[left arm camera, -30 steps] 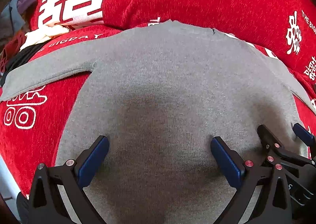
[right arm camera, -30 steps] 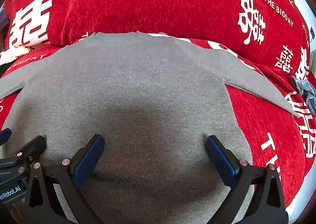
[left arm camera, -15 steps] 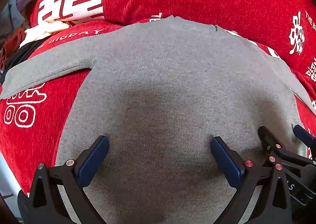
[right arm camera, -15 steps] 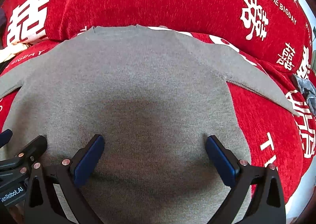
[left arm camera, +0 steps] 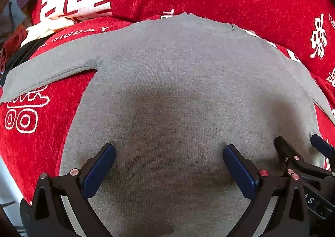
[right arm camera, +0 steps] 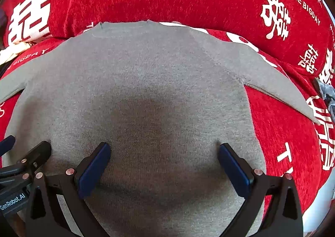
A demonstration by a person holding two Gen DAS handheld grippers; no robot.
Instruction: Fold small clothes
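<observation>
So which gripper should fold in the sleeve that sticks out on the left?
Probably the left gripper. It is open over the left half of the grey sweater, nearer the left sleeve. The right gripper is open nearer the other sleeve.

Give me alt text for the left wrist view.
A grey sweater lies flat on a red blanket printed with white characters, sleeves spread sideways. The left gripper hovers open over its lower body, the right gripper alongside.

Light was bright, even. My grippers cast soft dark shadow on gray sweater (left arm camera: 178,82) centre in both views. Fisheye bent edges hard; corners went black. Focus stayed sharp, no glare.
</observation>
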